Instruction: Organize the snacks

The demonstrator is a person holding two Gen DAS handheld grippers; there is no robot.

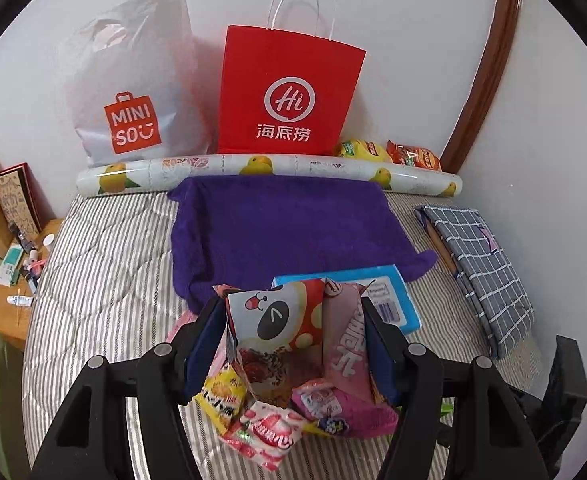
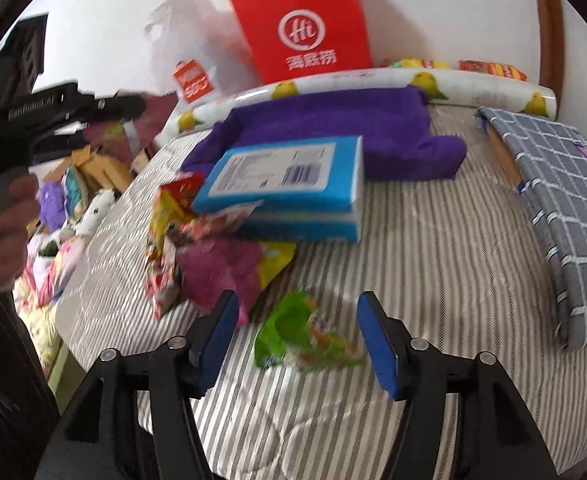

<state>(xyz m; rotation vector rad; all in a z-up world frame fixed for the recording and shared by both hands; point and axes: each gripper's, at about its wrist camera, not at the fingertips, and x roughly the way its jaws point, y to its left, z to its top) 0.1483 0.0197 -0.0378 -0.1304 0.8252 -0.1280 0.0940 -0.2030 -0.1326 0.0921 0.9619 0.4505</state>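
Observation:
My left gripper (image 1: 292, 302) is shut on two upright snack packets, a red and white panda-print packet (image 1: 277, 320) and a pink packet (image 1: 349, 332). Under them a pile of snack packets (image 1: 277, 428) lies on the striped bed (image 1: 105, 280). In the right wrist view my right gripper (image 2: 298, 298) stands open low over the bed. A green snack packet (image 2: 289, 332) lies flat between its fingers, clear of both pads. The same pile (image 2: 213, 264) sits just left of it. A hand (image 2: 9, 216) holds the left gripper (image 2: 133, 106) at the upper left.
A blue tissue pack (image 2: 289, 184) lies on a purple towel (image 1: 285, 232) behind the pile. At the wall stand a red paper bag (image 1: 289, 92) and a white Miniso bag (image 1: 133, 92), behind a lemon-print roll (image 1: 269, 168). Two more snack packets (image 1: 389, 152) lie there. A checked cloth (image 2: 565, 220) lies right.

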